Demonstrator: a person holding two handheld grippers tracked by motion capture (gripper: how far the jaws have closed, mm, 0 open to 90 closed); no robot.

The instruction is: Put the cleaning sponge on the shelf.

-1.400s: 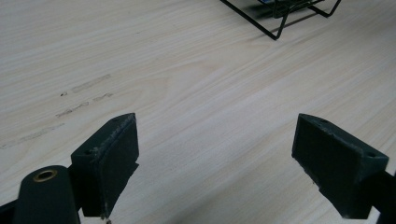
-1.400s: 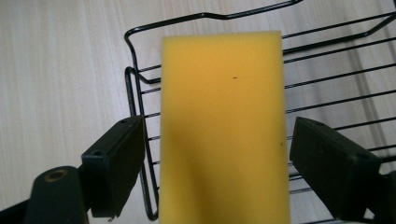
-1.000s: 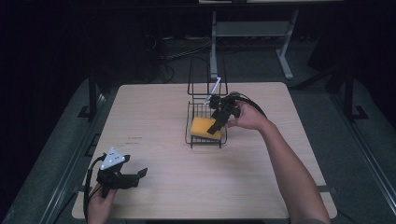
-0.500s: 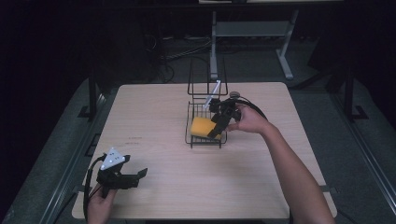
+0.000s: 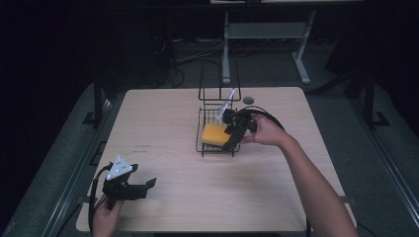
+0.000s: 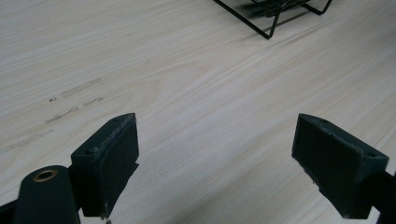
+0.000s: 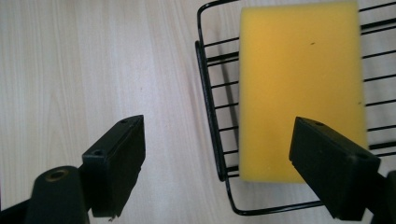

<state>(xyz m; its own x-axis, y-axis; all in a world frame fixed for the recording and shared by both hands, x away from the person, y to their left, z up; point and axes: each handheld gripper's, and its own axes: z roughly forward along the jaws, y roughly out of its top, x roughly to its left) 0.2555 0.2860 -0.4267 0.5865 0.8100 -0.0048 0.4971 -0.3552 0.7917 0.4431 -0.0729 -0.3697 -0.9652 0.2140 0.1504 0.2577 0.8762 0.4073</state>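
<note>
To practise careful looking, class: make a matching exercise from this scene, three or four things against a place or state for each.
Things:
1. sponge
2. wire basket
3. left gripper
4. right gripper

Descriptions:
A. black, standing on the table
B. jaws open, above the basket's rim
C. yellow, lying in the basket
D. jaws open, near the table's front left corner

Pairs: 1-C, 2-A, 3-D, 4-B
</note>
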